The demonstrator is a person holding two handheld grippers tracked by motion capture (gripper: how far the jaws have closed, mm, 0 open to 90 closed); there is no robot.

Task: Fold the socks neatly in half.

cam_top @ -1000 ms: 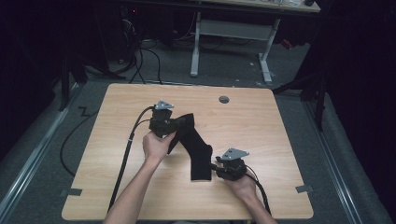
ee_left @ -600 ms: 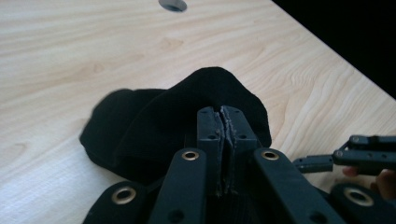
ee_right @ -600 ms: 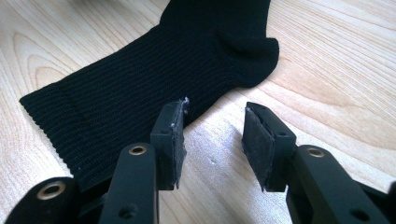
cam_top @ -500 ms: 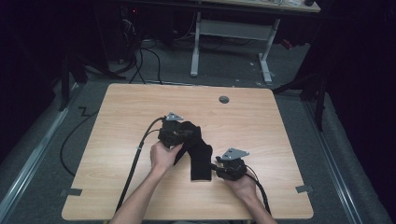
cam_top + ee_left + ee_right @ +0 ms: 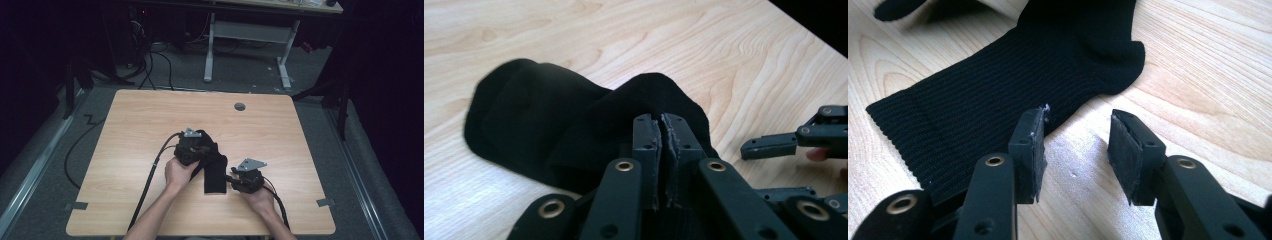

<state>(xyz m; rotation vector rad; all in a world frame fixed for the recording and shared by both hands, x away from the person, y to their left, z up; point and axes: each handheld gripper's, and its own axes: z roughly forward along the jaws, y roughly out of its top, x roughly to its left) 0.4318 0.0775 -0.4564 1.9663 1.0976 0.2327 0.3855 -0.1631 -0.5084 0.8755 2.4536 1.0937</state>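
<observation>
A black sock lies mid-table, its ribbed cuff flat on the wood nearest the person. My left gripper is shut on a fold of the sock's far end, lifted and doubled over toward the cuff; the jaws press together with cloth between them. My right gripper rests just right of the cuff, open; its left finger sits at the sock's edge, and bare wood lies between the jaws. The left gripper view also shows the right gripper open at the right.
The wooden table has a round cable hole near its far edge. Black cables trail from the grippers toward the front edge. Desk legs and floor cables stand beyond the table.
My left gripper has moved right and toward the person with the sock's end, folding it over the rest. The right gripper has stayed put.
</observation>
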